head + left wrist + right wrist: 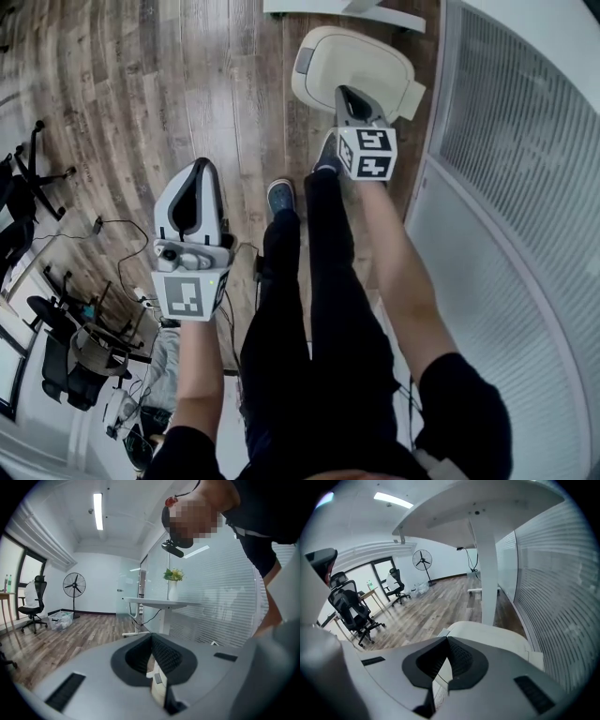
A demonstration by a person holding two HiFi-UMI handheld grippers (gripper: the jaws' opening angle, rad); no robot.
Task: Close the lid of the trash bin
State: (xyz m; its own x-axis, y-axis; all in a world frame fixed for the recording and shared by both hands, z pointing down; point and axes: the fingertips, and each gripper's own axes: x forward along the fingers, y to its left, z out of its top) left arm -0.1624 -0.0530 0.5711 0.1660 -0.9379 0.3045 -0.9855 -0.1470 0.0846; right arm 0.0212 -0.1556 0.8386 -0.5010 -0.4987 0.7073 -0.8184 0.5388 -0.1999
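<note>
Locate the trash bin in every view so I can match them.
Head view: trash bin at top centre-right, just beyond the right gripper.
Left gripper view: not in it.
Right gripper view: trash bin low centre, just past the jaws.
Shared landmark: the blinds wall, on the right of all three.

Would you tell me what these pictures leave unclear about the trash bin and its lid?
- Head view: the right gripper covers part of the trash bin lid; contact cannot be judged.
- Head view: the lid hides the bin's body.
- Right gripper view: the gripper's housing hides the lid's near edge.
- Left gripper view: bin out of frame.
</note>
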